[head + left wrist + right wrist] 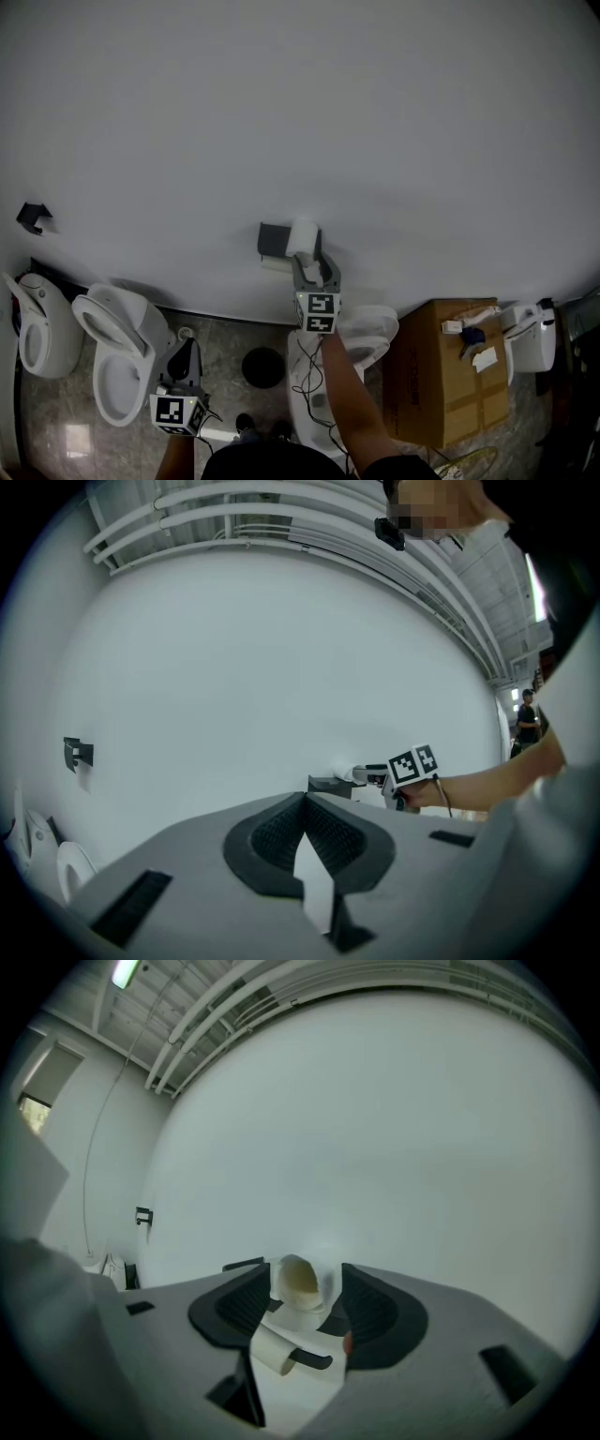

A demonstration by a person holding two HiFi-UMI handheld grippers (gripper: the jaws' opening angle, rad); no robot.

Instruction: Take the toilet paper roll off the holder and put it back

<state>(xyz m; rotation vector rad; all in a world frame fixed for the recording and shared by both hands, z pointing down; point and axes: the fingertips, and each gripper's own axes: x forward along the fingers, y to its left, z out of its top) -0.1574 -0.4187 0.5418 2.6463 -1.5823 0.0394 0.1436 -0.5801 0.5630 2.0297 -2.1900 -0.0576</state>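
- The toilet paper roll [300, 1283] is gripped across its width by the right gripper [310, 257]. The jaws are set partly apart and closed on the roll's soft sides, so the cardboard core is left facing the camera.
- The roll is found just at the right end of the dark holder [274, 240], which is fixed to the white wall [394, 131]. Whether the core is threaded on the holder's bar or already clear of it cannot be told from these views.
- The right gripper is held level and pointed straight at the wall. This is judged to suit a sideways slide along the bar, not a lift.
- A grip on the outer layers alone is judged somewhat risky, since the paper can be squashed or a loose sheet can be drawn off.
- The left gripper [305, 799] is held low and well apart from the holder, over the floor near a toilet [117, 352]. Its jaws are closed together with nothing between them, and it appears to be parked out of the way because one gripper is enough for the roll.
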